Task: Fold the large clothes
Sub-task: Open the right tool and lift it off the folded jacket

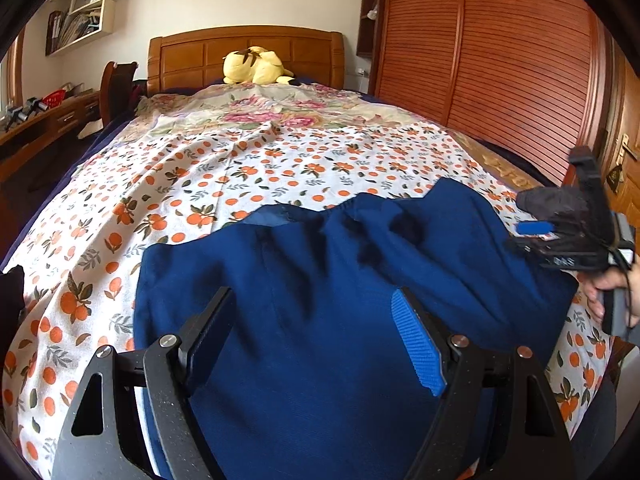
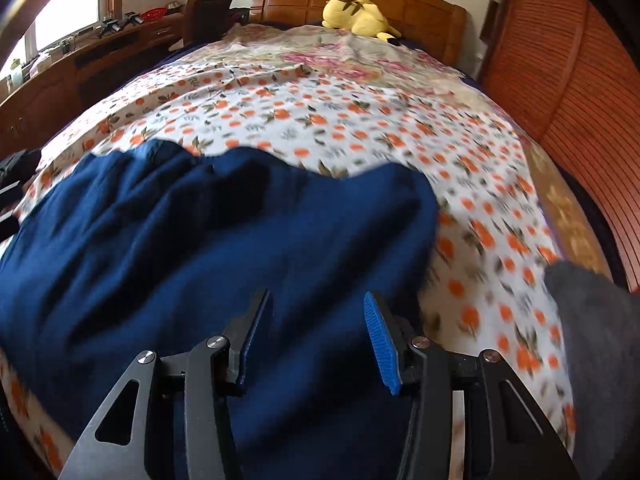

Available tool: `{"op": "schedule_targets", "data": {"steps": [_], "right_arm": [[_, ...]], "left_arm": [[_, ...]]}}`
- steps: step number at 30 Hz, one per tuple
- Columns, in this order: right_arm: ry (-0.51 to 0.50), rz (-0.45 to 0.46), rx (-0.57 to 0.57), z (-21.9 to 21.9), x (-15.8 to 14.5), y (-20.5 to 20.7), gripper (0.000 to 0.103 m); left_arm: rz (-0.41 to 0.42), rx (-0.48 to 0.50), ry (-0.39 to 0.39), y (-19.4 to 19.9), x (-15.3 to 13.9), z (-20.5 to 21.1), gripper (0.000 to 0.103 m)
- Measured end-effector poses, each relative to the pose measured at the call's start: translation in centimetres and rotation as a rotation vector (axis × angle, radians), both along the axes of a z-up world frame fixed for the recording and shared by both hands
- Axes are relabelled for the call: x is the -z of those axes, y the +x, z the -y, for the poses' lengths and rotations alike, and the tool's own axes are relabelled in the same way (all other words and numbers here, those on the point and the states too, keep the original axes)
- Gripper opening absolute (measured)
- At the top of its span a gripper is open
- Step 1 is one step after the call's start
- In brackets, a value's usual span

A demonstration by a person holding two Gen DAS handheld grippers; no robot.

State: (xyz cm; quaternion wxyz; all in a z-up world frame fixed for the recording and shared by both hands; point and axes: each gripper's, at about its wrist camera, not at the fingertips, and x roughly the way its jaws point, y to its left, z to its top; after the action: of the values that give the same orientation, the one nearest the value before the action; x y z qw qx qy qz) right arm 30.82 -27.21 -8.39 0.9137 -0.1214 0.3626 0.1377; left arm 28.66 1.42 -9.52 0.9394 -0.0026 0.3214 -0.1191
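A large dark blue garment (image 1: 328, 280) lies spread on the bed near its foot, with folds and a gathered far edge; it also shows in the right wrist view (image 2: 200, 248). My left gripper (image 1: 316, 312) is open just above the garment, its jaws wide apart with nothing between them. My right gripper (image 2: 316, 312) is open over the garment's right part, close to its right edge. The right gripper's body (image 1: 568, 232), held by a hand, shows at the right edge of the left wrist view.
The bed sheet (image 1: 248, 168) has an orange-fruit print. A yellow plush toy (image 1: 256, 66) lies by the wooden headboard (image 1: 244, 52). A slatted wooden wardrobe (image 1: 500, 52) stands at the right, a desk (image 1: 48, 120) at the left. A grey cloth (image 2: 592, 320) is at the lower right.
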Motion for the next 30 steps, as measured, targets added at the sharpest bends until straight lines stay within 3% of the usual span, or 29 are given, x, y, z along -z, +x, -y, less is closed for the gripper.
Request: {"op": "schedule_targets", "data": {"steps": [6,16,25,30], "right_arm": [[0.025,-0.006,0.035,3.2,0.0,-4.1,0.068],[0.118,-0.04,0.09,5.4,0.6,-6.0,0.07],[0.153,-0.106,0.115,5.6,2.2,-4.8,0.071],[0.168,-0.097,0.113,5.6,3.1,-4.6,0.071]], "left_arm": [[0.002,0.027,0.005,-1.7,0.0,1.7,0.08],[0.004,0.065,0.004,-5.8,0.6,3.9,0.08],[-0.032,0.02,0.004,-8.0,2.4,3.3,0.08],[-0.05,-0.007,0.002,-8.6,3.0,2.5,0.08]]}}
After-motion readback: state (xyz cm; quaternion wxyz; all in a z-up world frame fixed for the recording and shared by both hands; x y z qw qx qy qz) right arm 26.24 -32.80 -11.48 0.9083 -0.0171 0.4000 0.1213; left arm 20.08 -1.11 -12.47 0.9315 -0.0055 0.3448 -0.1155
